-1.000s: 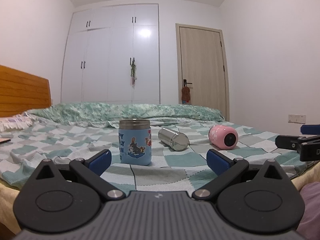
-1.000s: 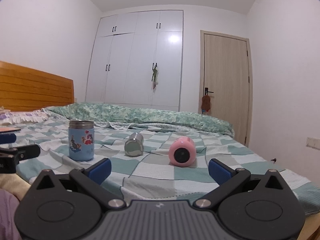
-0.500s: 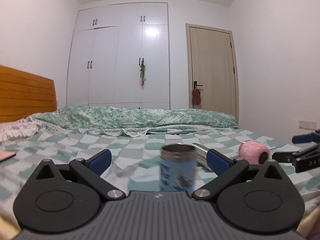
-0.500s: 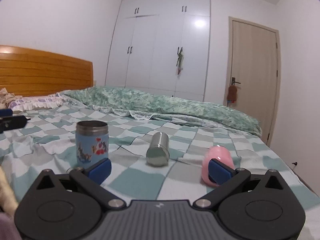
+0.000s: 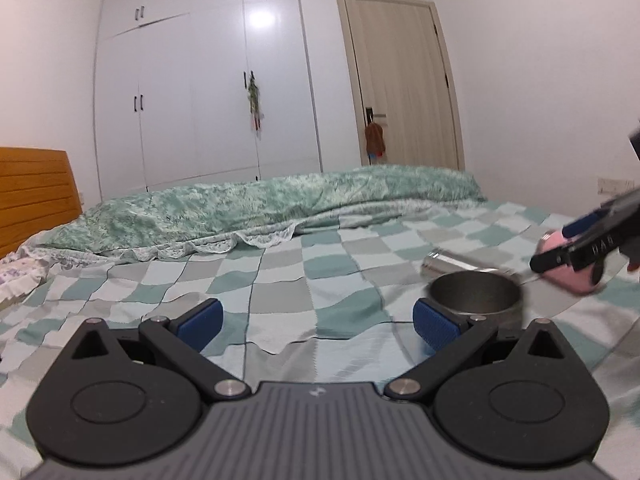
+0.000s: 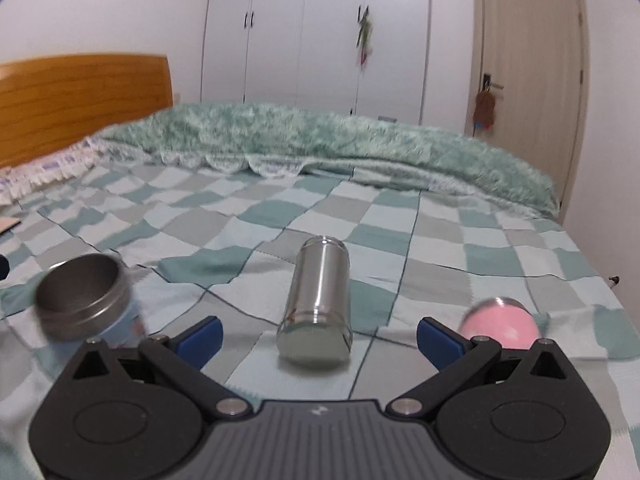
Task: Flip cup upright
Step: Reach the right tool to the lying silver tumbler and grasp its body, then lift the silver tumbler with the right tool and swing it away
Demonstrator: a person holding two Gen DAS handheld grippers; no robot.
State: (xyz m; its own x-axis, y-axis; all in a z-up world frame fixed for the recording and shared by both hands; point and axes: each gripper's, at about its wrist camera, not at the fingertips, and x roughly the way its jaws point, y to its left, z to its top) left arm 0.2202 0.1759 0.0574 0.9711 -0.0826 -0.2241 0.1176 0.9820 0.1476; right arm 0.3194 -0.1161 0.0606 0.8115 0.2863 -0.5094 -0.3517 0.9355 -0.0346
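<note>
A steel cup (image 6: 319,298) lies on its side on the checked bedspread (image 6: 440,248), its flat base toward me, between the open jaws of my right gripper (image 6: 319,338). A pink cup (image 6: 500,324) lies on its side to the right, behind the right finger. A blue cartoon cup (image 6: 86,300) with a steel rim stands upright to the left. My left gripper (image 5: 319,320) is open and empty; the blue cup's rim (image 5: 476,294) sits just past its right finger. The steel cup (image 5: 452,262) and pink cup (image 5: 572,278) lie beyond, with the right gripper (image 5: 592,242) over them.
A folded green quilt (image 6: 320,140) runs across the far side of the bed. A wooden headboard (image 6: 80,100) is at the left. White wardrobes (image 5: 200,92) and a door (image 5: 404,84) stand behind. The bed's right edge (image 6: 600,280) drops off near the wall.
Both grippers have moved forward and higher over the bed. The right gripper now frames the steel cup closely. The left has swung left, so the blue cup sits at its right finger.
</note>
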